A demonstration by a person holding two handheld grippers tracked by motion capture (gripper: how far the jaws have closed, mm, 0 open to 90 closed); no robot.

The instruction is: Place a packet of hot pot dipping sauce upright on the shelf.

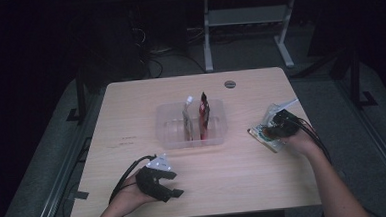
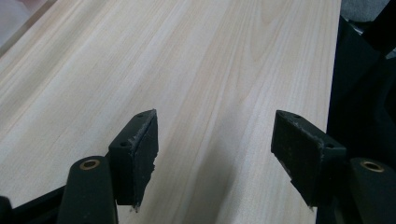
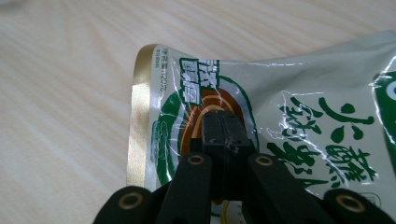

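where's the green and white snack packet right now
In the high view, the snack packet lies at the table's right edge, right of the clear bin, under the right tongs, whose jaws are shut.

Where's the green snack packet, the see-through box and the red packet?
green snack packet [image 3: 322,93], right gripper view, its shiny front
see-through box [image 1: 165,132], high view, its left wall
red packet [image 1: 204,115], high view, its middle

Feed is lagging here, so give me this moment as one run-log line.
left gripper: open, over bare table | right gripper: shut, on green-printed pouch | clear bin: two pouches upright
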